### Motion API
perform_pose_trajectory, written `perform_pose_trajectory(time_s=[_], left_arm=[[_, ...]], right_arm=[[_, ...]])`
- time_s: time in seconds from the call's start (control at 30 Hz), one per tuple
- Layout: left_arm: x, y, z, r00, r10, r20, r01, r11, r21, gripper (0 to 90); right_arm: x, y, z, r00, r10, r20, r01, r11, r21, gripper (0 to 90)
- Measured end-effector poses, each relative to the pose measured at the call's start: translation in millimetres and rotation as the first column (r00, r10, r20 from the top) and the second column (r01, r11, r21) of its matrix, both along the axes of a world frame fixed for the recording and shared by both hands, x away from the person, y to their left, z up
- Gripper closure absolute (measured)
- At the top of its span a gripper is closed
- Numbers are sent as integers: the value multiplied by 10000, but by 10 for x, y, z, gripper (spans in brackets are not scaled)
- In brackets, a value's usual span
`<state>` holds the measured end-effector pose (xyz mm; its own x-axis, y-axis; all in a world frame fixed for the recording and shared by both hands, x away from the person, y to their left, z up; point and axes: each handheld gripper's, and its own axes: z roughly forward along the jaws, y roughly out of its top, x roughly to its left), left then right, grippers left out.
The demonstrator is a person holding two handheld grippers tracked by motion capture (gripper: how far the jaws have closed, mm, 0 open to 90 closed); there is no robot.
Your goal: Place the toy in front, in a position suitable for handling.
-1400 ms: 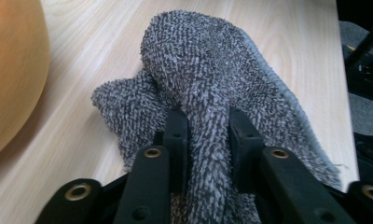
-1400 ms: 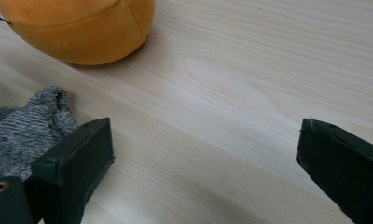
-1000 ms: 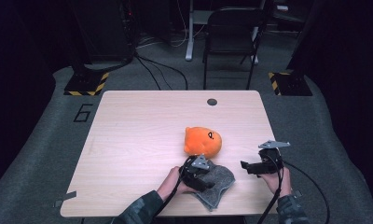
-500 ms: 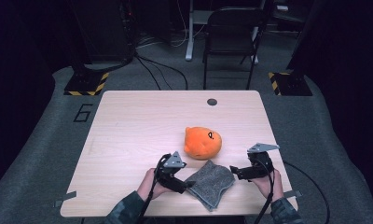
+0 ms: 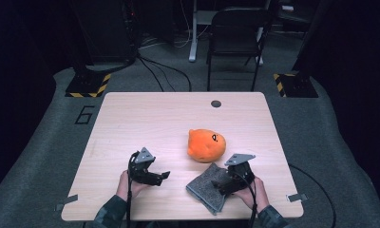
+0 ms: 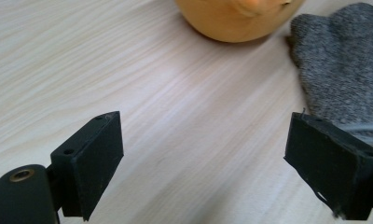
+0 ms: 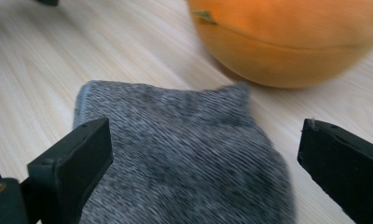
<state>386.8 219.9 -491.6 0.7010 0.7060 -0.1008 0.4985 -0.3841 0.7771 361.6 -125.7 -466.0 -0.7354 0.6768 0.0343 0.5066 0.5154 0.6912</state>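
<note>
A folded grey knitted cloth (image 5: 204,191) lies flat near the table's front edge, right of centre. Just behind it sits an orange plush toy (image 5: 206,145) with a small face. My left gripper (image 5: 163,175) is to the left of the cloth and apart from it. Its jaws have just been opening and stand open over bare wood (image 6: 212,158), with nothing between them. The cloth (image 6: 343,70) and the plush (image 6: 236,18) lie ahead of it. My right gripper (image 5: 218,184) reaches over the cloth's right side, open (image 7: 203,168), its jaws spread above the cloth (image 7: 184,154) with the plush (image 7: 287,42) beyond.
The light wooden table (image 5: 155,118) has a small dark round cap (image 5: 216,103) near its far edge. A black chair (image 5: 235,42) stands on the floor beyond the table. Cables trail from both grippers off the front edge.
My left gripper let go of the cloth, opened and moved left away from it. My right gripper moved left, in over the cloth's right side. The cloth now lies flatter.
</note>
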Motion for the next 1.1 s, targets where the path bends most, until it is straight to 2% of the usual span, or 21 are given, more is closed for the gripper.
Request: perform_pose_trajectory(time_s=[0.1, 0.2, 0.23, 0.27, 0.3, 0.4, 0.53, 0.63, 0.67, 0.77, 0.87, 1.07, 1.1], left_arm=[[20, 2, -36, 9999, -14, -106, 16, 9999, 149, 114], [35, -7, -70, 9999, -26, -111, 28, 9997, 245, 115], [38, -3, -69, 9997, -49, -254, 56, 9997, 251, 115], [47, 3, -74, 9998, -64, -196, 70, 9994, 333, 116], [47, 0, -85, 9996, 16, -282, -10, 9998, 212, 117], [66, 17, -106, 9995, -25, -299, 36, 9993, 368, 123], [85, 34, -141, 9991, 63, -429, -48, 9994, 356, 131], [99, 50, -160, 9983, 140, -574, -122, 9994, 323, 135], [107, 59, -165, 9986, 158, -506, -140, 9993, 344, 137], [118, 78, -169, 9985, 245, -490, -229, 9992, 318, 141], [127, 86, -176, 9983, 295, -498, -283, 9993, 259, 142], [146, 110, -191, 9981, 446, -419, -438, 9989, 194, 143], [149, 114, -192, 9983, 459, -370, -452, 9988, 194, 143]], right_arm=[[1, 130, -65, 9993, 337, -135, -341, 9990, -275, 19], [13, 189, -194, 9982, 417, -433, -447, 9965, -705, 28], [14, 201, -240, 9976, 404, -559, -452, 9952, -872, 44], [19, 207, -284, 9972, 451, -601, -510, 9936, -1003, 78], [22, 215, -322, 9966, 492, -653, -566, 9916, -1161, 128], [22, 228, -404, 9961, 500, -720, -612, 9850, -1615, 192], [-8, 234, -387, 9957, 662, -642, -761, 9829, -1678, 349], [-33, 220, -361, 9936, 886, -698, -991, 9814, -1646, 559], [-37, 208, -353, 9924, 956, -769, -1073, 9805, -1647, 622], [-29, 164, -347, 9909, 988, -913, -1117, 9825, -1491, 724], [-24, 125, -332, 9903, 985, -985, -1122, 9830, -1454, 757], [-8, -8, -267, 9948, 575, -836, -686, 9882, -1369, 769], [-10, -36, -253, 9942, 447, -981, -571, 9903, -1267, 769]])
